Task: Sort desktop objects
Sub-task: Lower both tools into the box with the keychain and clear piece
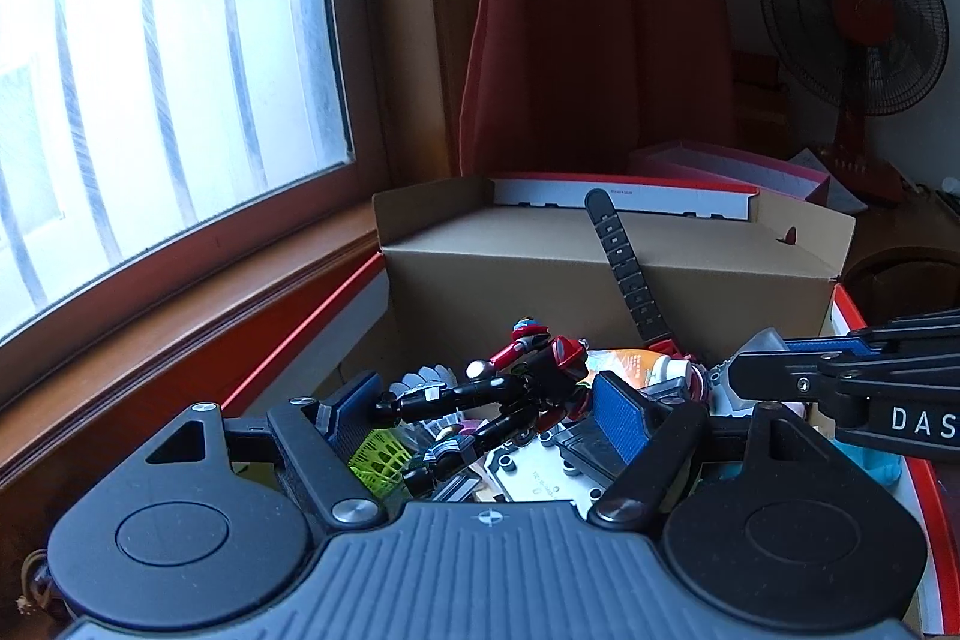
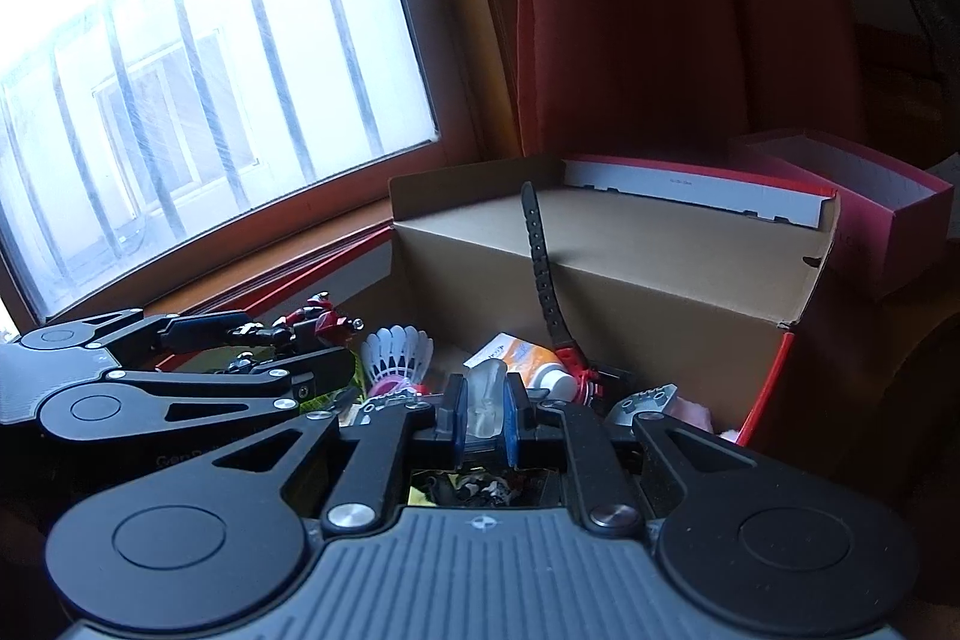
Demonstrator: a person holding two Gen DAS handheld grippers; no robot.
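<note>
While both grippers hang over an open cardboard box (image 1: 600,256) beside a window (image 1: 168,58), we see each one holding a small item above the clutter inside. Our left gripper (image 1: 480,400) has its blue-padded fingers spread fairly wide, with a red-and-black toy figure (image 1: 516,382) lying crosswise between them — its arm touches the left pad and its body presses against the right pad, so it appears to be gripped. From the right wrist view, the same figure (image 2: 318,325) shows at the tip of that gripper at the far left.

Our right gripper (image 2: 486,409) is closed narrowly on a translucent, ridged plastic piece (image 2: 487,397), which stands upright between the two blue pads. In the left wrist view this gripper (image 1: 729,376) reaches in from the right edge.

Inside the box, a black watch strap (image 2: 540,268) leans upright against the far wall, its red watch body (image 2: 573,367) resting on the pile. Just beside it lies an orange-and-white tube (image 2: 528,358), and to the left sits a white shuttlecock (image 2: 396,349). A lime-green mesh object (image 1: 381,460) lies under the left gripper — we cannot tell what it is. Behind the box hang red curtains (image 1: 600,58), with a pink box (image 2: 870,208) near them and a standing fan (image 1: 852,16) at the far right.
</note>
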